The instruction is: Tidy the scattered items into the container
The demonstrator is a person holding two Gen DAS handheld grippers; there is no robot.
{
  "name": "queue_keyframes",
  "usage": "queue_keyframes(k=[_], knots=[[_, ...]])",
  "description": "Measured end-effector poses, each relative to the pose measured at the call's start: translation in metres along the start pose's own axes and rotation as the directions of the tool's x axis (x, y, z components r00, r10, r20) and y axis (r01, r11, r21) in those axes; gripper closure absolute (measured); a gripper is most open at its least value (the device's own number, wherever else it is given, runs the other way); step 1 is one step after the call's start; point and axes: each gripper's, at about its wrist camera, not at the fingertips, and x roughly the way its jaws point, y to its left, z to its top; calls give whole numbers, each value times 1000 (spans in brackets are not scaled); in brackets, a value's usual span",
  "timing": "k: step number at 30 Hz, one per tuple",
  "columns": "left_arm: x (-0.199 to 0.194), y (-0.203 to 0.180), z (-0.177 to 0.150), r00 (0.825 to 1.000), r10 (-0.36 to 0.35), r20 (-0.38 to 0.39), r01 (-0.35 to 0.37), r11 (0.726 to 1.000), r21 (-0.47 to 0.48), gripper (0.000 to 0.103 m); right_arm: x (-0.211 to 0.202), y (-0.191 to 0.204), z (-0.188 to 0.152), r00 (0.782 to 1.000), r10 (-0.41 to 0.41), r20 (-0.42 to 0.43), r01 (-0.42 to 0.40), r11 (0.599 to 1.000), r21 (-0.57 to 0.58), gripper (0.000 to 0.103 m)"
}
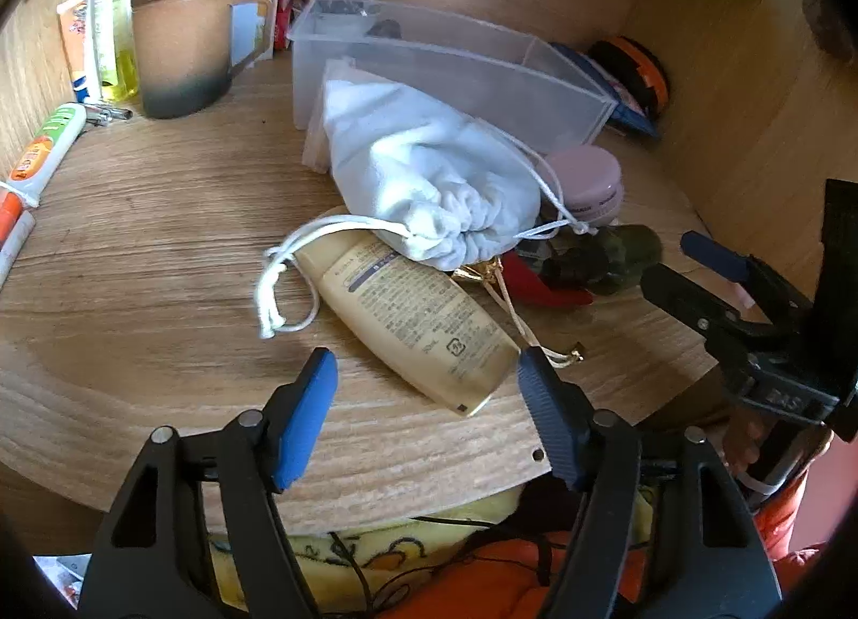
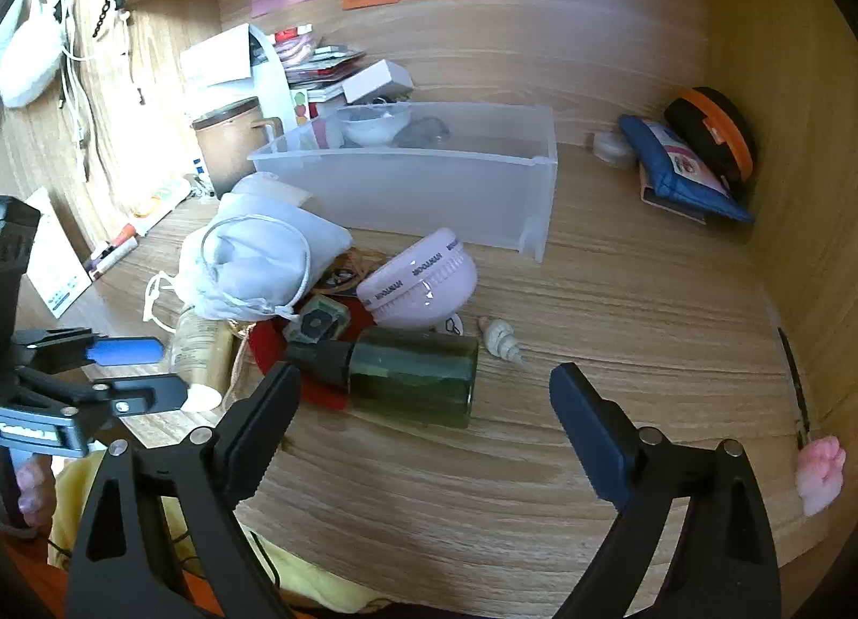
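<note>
A clear plastic container (image 1: pixel 482 77) (image 2: pixel 429 190) stands at the back of the wooden desk. In front of it lie a white drawstring bag (image 1: pixel 423 179) (image 2: pixel 252 254), a cream tube (image 1: pixel 413 318) (image 2: pixel 201 345), a pink round case (image 1: pixel 587 182) (image 2: pixel 423 281), a dark green bottle (image 1: pixel 616 257) (image 2: pixel 407 375) on a red item (image 1: pixel 536 286), and a small shell (image 2: pixel 501 337). My left gripper (image 1: pixel 426 383) is open, its jaws either side of the tube's near end. My right gripper (image 2: pixel 423 404) is open just in front of the green bottle; it also shows in the left wrist view (image 1: pixel 692 265).
A brown mug (image 1: pixel 182 45) (image 2: pixel 230 141), tubes (image 1: pixel 45 147) and stacked boxes sit at the back left. A blue pouch (image 2: pixel 681 168) and an orange-black case (image 2: pixel 708 136) lean in the back right corner. A pink paw-shaped item (image 2: pixel 820 474) lies at the right edge.
</note>
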Motion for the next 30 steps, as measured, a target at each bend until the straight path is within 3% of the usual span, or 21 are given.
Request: queue_keyframes(k=[12,17,19,25,30], knots=[[20,-2,23,993,109,41,-110,994,22,36,19,6,3,997,62,-47,-63,998,-28,23],[18,9,21,994,102,48,-104,994,24,41,29,2,3,994,82,-71,-82,997,4,37],[18,6,21,993,106,47,-107,994,33,44,30,0,3,993,92,-71,-91,996,18,48],[14,7,18,994,104,37,-105,994,39,55,24,-4,1,994,96,-47,-94,995,31,48],[-2,15,17,987,152,54,-154,988,31,65,18,-4,5,997,76,-20,-76,997,20,48]])
